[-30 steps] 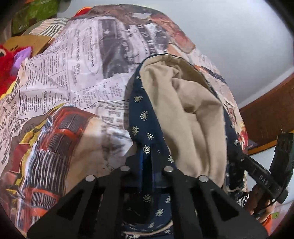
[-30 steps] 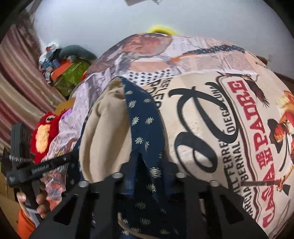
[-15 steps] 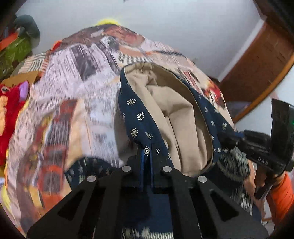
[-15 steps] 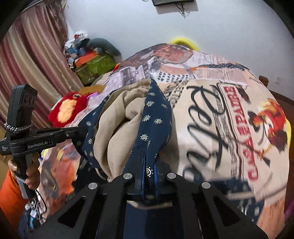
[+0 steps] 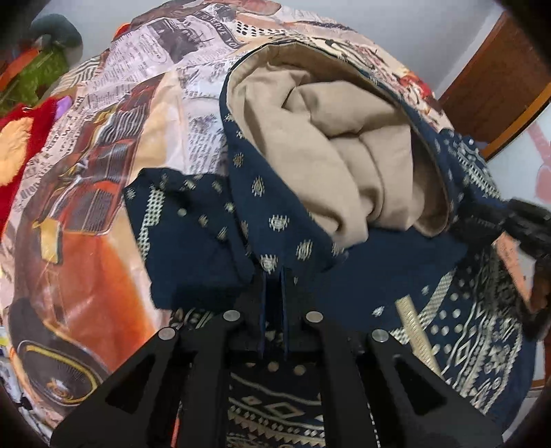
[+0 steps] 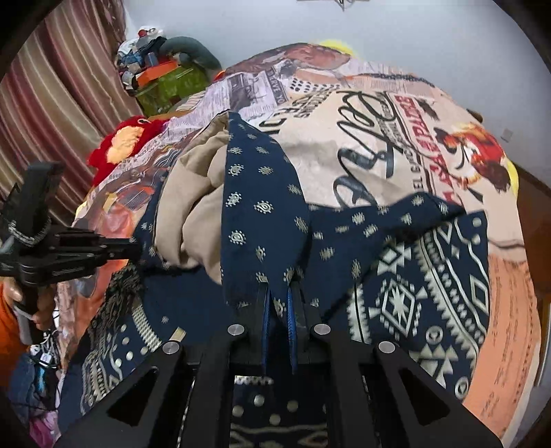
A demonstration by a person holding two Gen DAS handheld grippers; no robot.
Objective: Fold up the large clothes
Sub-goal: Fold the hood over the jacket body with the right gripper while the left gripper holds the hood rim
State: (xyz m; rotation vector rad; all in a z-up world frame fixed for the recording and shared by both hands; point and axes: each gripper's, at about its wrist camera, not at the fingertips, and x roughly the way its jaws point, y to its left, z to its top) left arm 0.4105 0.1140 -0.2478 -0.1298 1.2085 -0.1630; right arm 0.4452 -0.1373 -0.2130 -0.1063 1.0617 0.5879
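Navy garment (image 5: 275, 220) with a tan lining lies on our bed's printed bedspread (image 5: 113, 144). Our left gripper (image 5: 273, 275) and right gripper (image 6: 279, 289) each pinch its hem tight. Beyond, we see a striped curtain (image 6: 65, 93), a red plush toy (image 6: 120, 144) and a pale wall (image 6: 396, 31).

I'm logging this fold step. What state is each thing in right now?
Navy patterned garment with beige lining: partly folded, its edge lifted and doubled over, lining showing.
Left gripper: shut on the garment's navy edge.
Right gripper: shut on the garment's navy edge.
Newspaper-print bedsheet: spread under the garment.
Red plush toy: lying on the bed's far side, untouched.
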